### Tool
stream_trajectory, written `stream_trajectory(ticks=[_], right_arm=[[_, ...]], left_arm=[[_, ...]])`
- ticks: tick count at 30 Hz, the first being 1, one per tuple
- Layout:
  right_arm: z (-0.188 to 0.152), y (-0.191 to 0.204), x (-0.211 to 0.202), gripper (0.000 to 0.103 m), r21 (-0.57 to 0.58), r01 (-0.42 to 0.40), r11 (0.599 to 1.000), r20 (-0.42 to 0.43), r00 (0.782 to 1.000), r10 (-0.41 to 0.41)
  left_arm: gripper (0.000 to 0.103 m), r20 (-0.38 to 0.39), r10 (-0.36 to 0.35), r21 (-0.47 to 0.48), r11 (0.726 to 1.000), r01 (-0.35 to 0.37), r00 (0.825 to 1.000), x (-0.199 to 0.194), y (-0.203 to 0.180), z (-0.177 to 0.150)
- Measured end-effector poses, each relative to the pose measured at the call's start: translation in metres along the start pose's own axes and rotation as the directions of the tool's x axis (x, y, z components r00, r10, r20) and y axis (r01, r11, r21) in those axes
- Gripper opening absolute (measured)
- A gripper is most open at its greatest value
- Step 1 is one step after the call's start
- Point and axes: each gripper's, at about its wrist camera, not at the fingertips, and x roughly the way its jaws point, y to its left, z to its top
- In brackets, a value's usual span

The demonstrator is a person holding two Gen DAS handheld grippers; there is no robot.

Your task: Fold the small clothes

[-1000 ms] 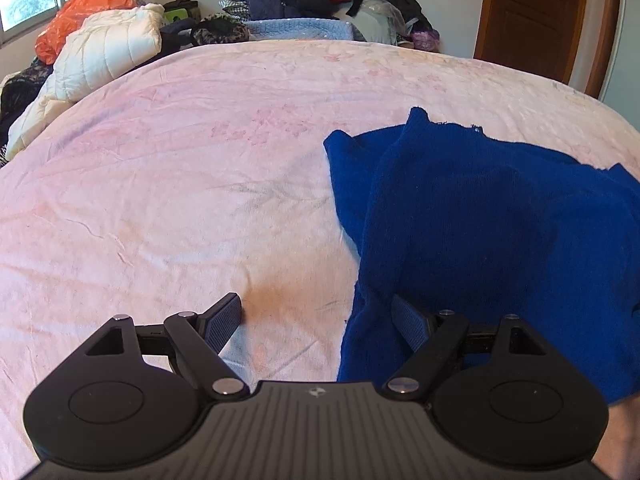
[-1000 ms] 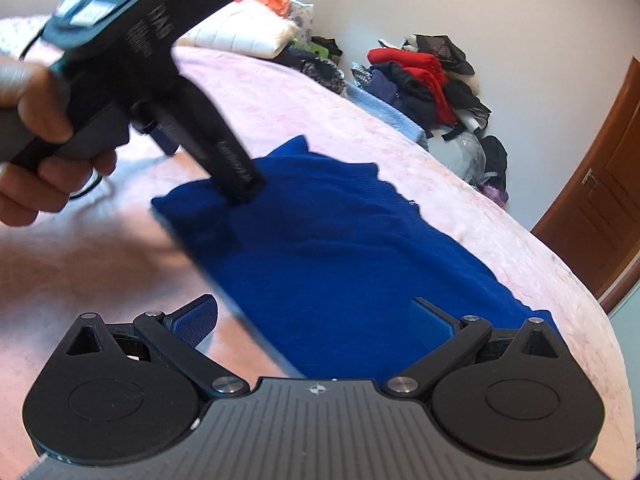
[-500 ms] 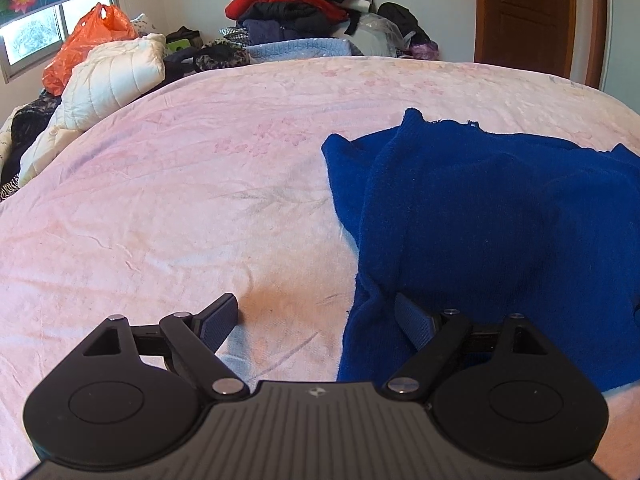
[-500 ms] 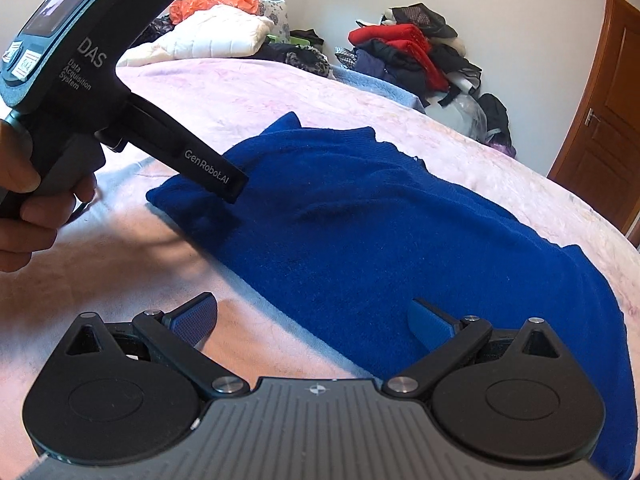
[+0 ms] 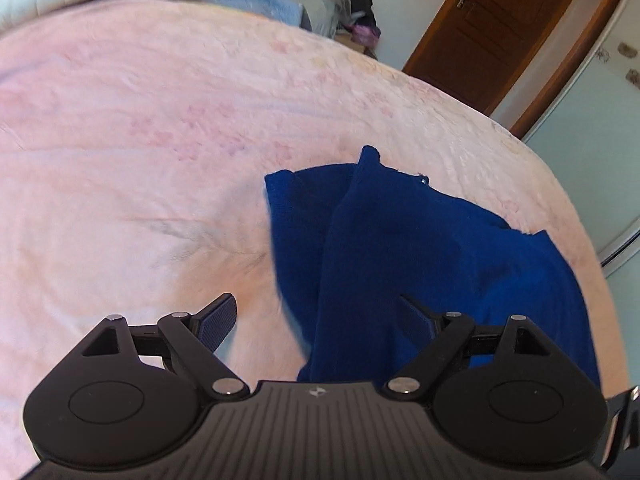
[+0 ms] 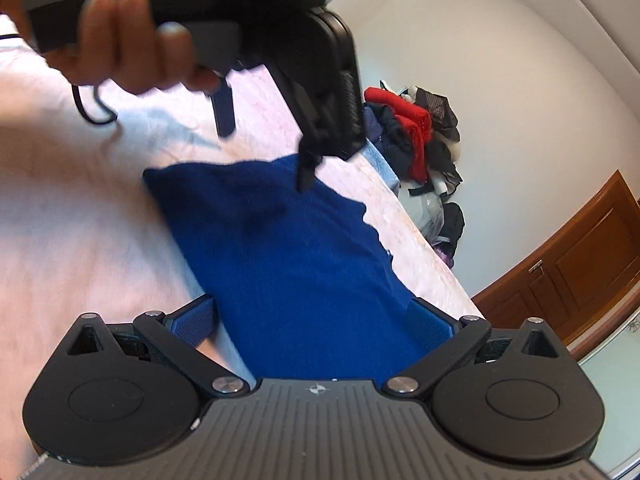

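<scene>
Pink bedspread (image 5: 140, 140) covers the whole work surface. The left gripper (image 5: 320, 320) is raised above it with its fingers spread wide and nothing between them. In the right wrist view the left gripper (image 6: 264, 136) is tilted above the garment's far corner, clear of the cloth. That view is motion-blurred, so how far it clears is a guess.

The blue knit garment (image 5: 420, 264) lies flat on the bedspread, right of centre in the left view. One layer is already lapped over another along a lengthwise ridge. Its far edge ends in a pointed corner (image 5: 370, 152).

The right gripper (image 6: 316, 320) has its jaws released and straddles the garment's near end; it pinches nothing.

Handling, as a judgement:
- Soft, limp and light. It will drape and sag the moment it is lifted, so it won't hold a shape by itself.
- The knit looks thick and grippy. Slip out of the pads is unlikely, but it will probably drag and bunch on the bedspread if slid.
- Not fragile; a firm pinch is fine.
- Take hold at edges or corners, both layers together, with one gripper per corner on the same side. A mid-panel pinch would just tent the cloth.

Clothes pile (image 6: 416, 132) and door (image 5: 504, 28) are far right, well apart from the work.
</scene>
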Motion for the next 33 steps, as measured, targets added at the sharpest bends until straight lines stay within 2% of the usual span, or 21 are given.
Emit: stream_trajectory(ticks=[6,9,14,18,19,21,22,25,27,30,33], right_arm=[[0.015,-0.001,0.023,0.1,0.038,0.008,0.999,0.006,1.0,-0.008],[0.022,-0.002,0.035,0.098,0.055,0.0,0.998,0.011,1.0,-0.001],[0.033,0.002,0.054,0.08,0.048,-0.031,0.998,0.026,0.999,0.03],[0.037,0.009,0.057,0.053,0.026,-0.053,0.998,0.035,0.998,0.052],[0.036,0.011,0.055,0.048,0.023,-0.055,0.998,0.041,0.998,0.054],[0.035,0.015,0.054,0.044,0.009,-0.047,0.999,0.053,0.998,0.046],[0.035,0.016,0.054,0.041,0.005,-0.048,0.999,0.056,0.997,0.048],[0.036,0.019,0.048,0.033,0.008,-0.066,0.998,0.059,0.996,0.065],[0.035,0.019,0.048,0.026,0.015,-0.076,0.997,0.059,0.995,0.075],[0.035,0.017,0.045,0.011,0.03,-0.088,0.996,0.063,0.994,0.086],[0.034,0.011,0.038,0.008,0.069,-0.11,0.992,0.073,0.992,0.105]], left_arm=[[0.092,-0.026,-0.148,-0.066,0.987,0.146,0.989,0.031,0.009,0.023],[0.092,-0.026,-0.187,-0.084,0.979,0.185,0.982,0.044,0.007,0.036],[0.092,-0.032,-0.194,-0.078,0.978,0.191,0.98,0.06,-0.003,0.052],[0.09,-0.016,-0.165,-0.053,0.985,0.164,0.986,0.066,-0.012,0.054],[0.086,-0.013,-0.152,-0.033,0.988,0.151,0.988,0.066,-0.015,0.054],[0.067,-0.01,-0.101,0.019,0.995,0.101,0.995,0.066,-0.022,0.052],[0.063,-0.008,-0.078,0.041,0.996,0.078,0.997,0.066,-0.025,0.051],[0.04,-0.01,-0.031,0.08,0.996,0.031,0.999,0.065,-0.028,0.05],[0.019,-0.021,-0.023,0.079,0.997,0.024,1.0,0.065,-0.028,0.05],[0.013,-0.006,-0.01,0.08,0.997,0.01,1.0,0.061,-0.031,0.048],[0.012,0.034,0.042,0.127,0.991,-0.047,0.999,0.053,-0.045,0.043]])
